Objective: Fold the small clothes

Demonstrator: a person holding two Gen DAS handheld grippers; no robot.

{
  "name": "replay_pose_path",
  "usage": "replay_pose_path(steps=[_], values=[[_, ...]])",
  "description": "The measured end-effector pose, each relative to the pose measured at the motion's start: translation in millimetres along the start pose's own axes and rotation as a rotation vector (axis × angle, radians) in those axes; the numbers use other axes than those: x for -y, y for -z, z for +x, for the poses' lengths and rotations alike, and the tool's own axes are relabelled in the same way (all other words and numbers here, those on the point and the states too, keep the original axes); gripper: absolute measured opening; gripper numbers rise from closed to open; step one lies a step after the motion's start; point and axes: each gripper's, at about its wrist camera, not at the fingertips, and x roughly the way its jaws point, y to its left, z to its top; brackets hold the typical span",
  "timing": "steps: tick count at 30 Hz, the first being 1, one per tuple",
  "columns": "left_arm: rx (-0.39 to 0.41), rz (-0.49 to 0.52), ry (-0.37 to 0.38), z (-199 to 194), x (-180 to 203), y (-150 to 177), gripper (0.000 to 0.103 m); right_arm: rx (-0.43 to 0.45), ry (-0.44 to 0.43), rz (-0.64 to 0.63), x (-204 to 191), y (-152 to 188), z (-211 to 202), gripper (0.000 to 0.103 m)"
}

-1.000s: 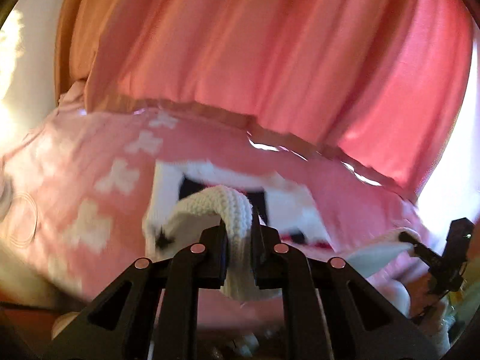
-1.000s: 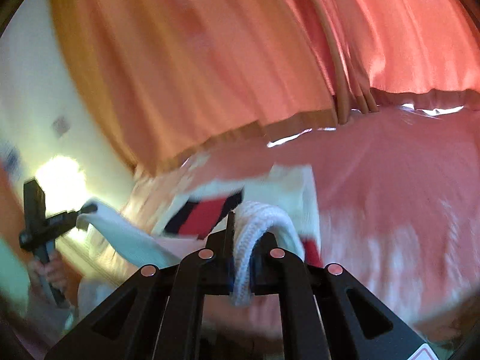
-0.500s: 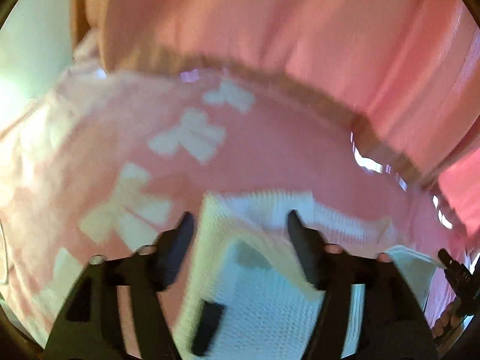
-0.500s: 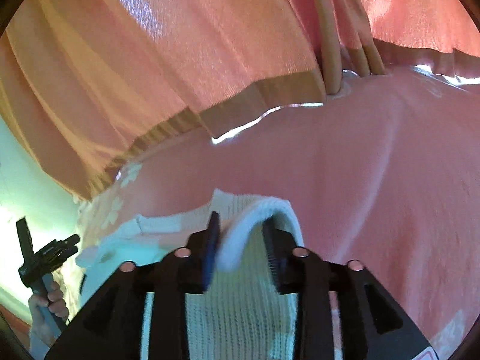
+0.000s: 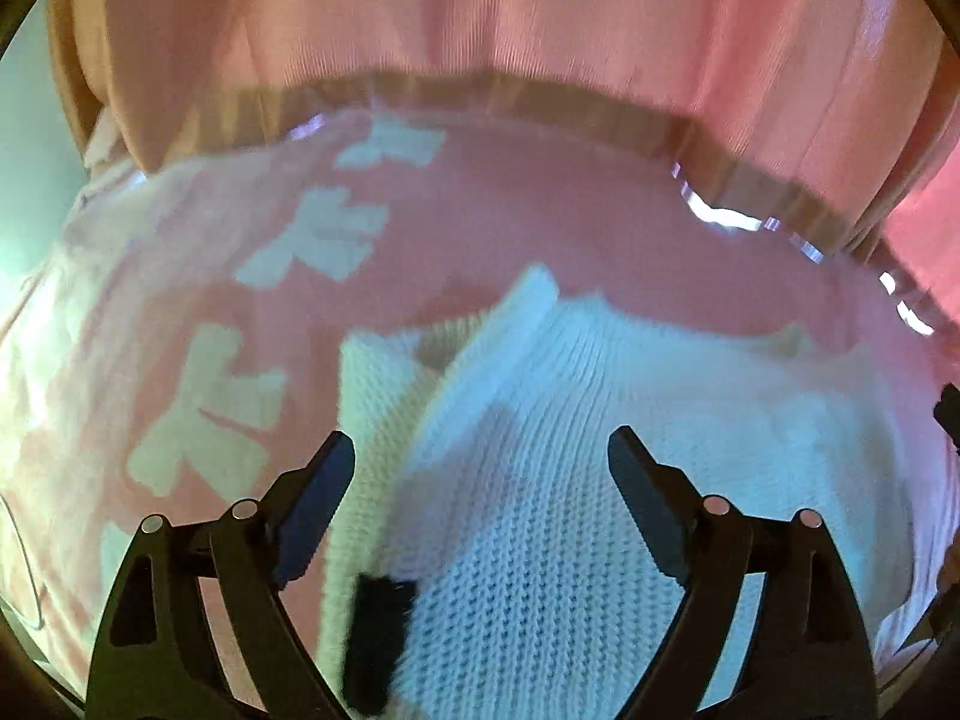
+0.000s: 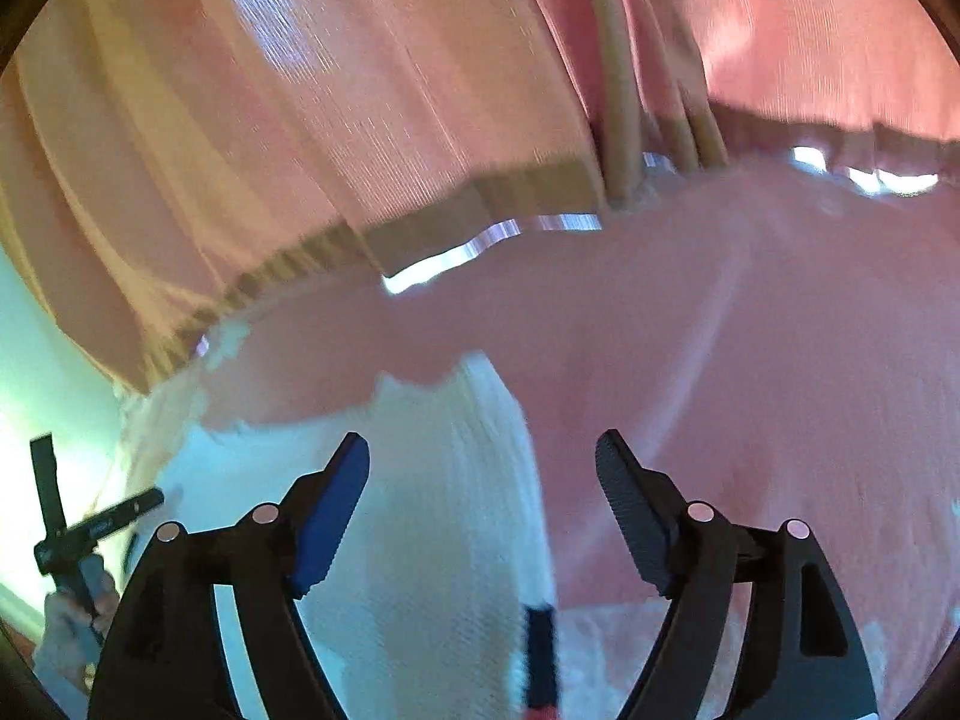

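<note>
A small white knitted garment [image 5: 540, 480] with dark trim lies flat on a pink blanket [image 5: 510, 222]. My left gripper [image 5: 480, 450] is open and empty just above the garment's left part, fingers spread wide. In the right wrist view the same garment [image 6: 420, 510] lies under my right gripper [image 6: 483, 459], which is open and empty over its right edge. The left gripper [image 6: 90, 531] and the hand that holds it show at the far left there.
The pink blanket has white bow shapes [image 5: 204, 408] on its left part. Pink curtains [image 5: 480, 18] with a brown hem hang along the far side of the bed, also in the right wrist view [image 6: 360, 90]. Bare blanket [image 6: 750, 330] lies right of the garment.
Both grippers were shut on the garment's white edge and held it up. They have lowered it onto the blanket, opened wide and let it go.
</note>
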Motion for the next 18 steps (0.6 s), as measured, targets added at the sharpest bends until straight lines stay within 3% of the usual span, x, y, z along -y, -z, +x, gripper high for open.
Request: replay_pose_path(steps=[1,2,4,5,8,9,11,13,15,17,18], values=[[-0.031,0.0,0.005,8.6,1.3,1.1,0.062,-0.031,0.009,0.007,4.5,2.7,6.9,0.076],[-0.054,-0.001,0.005,13.5,2.2,1.4,0.051,-0.052,0.009,0.008,6.8,5.0,12.7,0.076],[-0.08,-0.032,0.013,15.8,0.9,-0.2,0.01,-0.093,0.004,-0.01,6.5,10.1,24.4,0.076],[-0.069,-0.047,0.023,12.1,0.1,-1.3,0.007,-0.112,-0.007,-0.019,4.0,12.4,30.1,0.073],[0.024,-0.101,0.039,-13.5,-9.0,-8.4,0.007,-0.162,-0.029,-0.088,-9.5,18.0,41.8,0.011],[0.054,-0.12,0.042,-22.5,-13.5,-10.5,0.007,-0.137,-0.014,-0.113,-16.1,17.1,37.4,0.009],[0.104,-0.165,0.069,-40.1,-26.4,-13.2,0.007,-0.026,-0.079,-0.139,-31.3,10.1,10.4,0.009],[0.099,-0.171,0.045,-40.8,-34.2,-12.5,0.007,0.06,-0.113,-0.16,-39.1,4.3,-8.5,0.009],[0.037,-0.178,-0.007,-21.4,-40.3,-9.2,0.007,0.001,-0.037,-0.157,-30.3,4.7,11.5,0.009],[-0.067,-0.194,-0.031,9.3,-45.4,-2.9,0.007,-0.178,0.077,-0.121,-11.0,17.4,55.5,0.009],[-0.086,-0.192,-0.032,16.4,-46.1,-1.5,0.007,-0.194,0.08,-0.106,-5.9,21.3,61.2,0.009]])
